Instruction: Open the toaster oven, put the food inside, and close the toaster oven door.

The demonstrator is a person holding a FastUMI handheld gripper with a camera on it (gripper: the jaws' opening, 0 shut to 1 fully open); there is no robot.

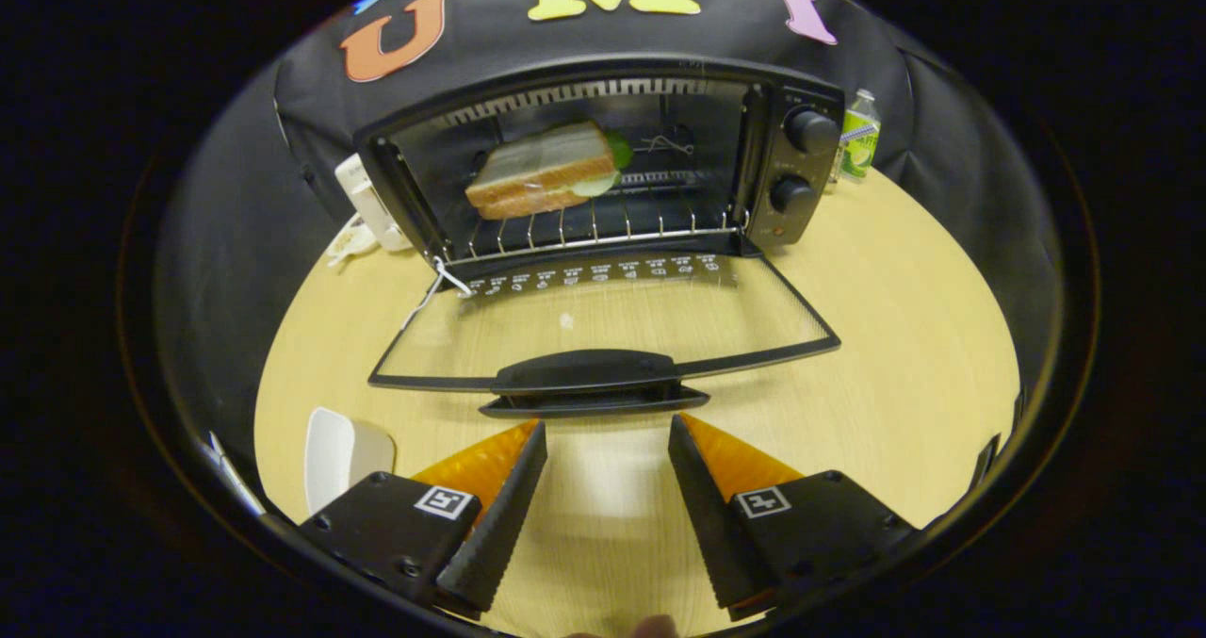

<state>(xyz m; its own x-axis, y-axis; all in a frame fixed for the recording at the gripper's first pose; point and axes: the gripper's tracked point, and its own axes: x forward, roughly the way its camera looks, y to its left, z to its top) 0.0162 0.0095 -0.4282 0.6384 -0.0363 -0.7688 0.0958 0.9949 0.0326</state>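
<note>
A black toaster oven (603, 176) stands on a pale wood-grain table (904, 355). Inside, a sandwich (542, 171) shows tan bread and green lettuce. A white plate (334, 449) lies nearby.

The oven (603, 167) is hiding most of a white box (369, 203) behind its left side. Markings on the oven's door (603, 322) are showing too small to read. Left of the door handle, the left finger (499, 506) is covering part of a white dish (341, 454).
</note>
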